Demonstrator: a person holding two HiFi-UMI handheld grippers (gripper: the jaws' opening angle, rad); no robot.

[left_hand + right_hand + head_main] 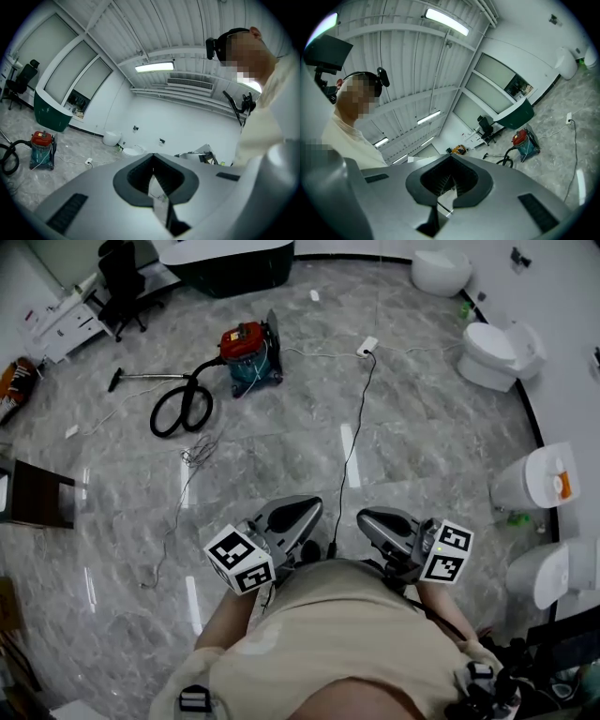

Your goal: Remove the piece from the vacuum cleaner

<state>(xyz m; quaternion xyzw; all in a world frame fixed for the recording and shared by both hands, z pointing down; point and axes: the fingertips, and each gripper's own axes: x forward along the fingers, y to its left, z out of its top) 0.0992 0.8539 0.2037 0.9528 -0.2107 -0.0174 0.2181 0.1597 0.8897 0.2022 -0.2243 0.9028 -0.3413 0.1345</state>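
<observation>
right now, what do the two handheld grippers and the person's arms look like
The left gripper and right gripper are smooth light-grey moulded shells, each with a dark ribbed recess round its jaws and a white cube printed with black square markers. The person wears a cream top.
</observation>
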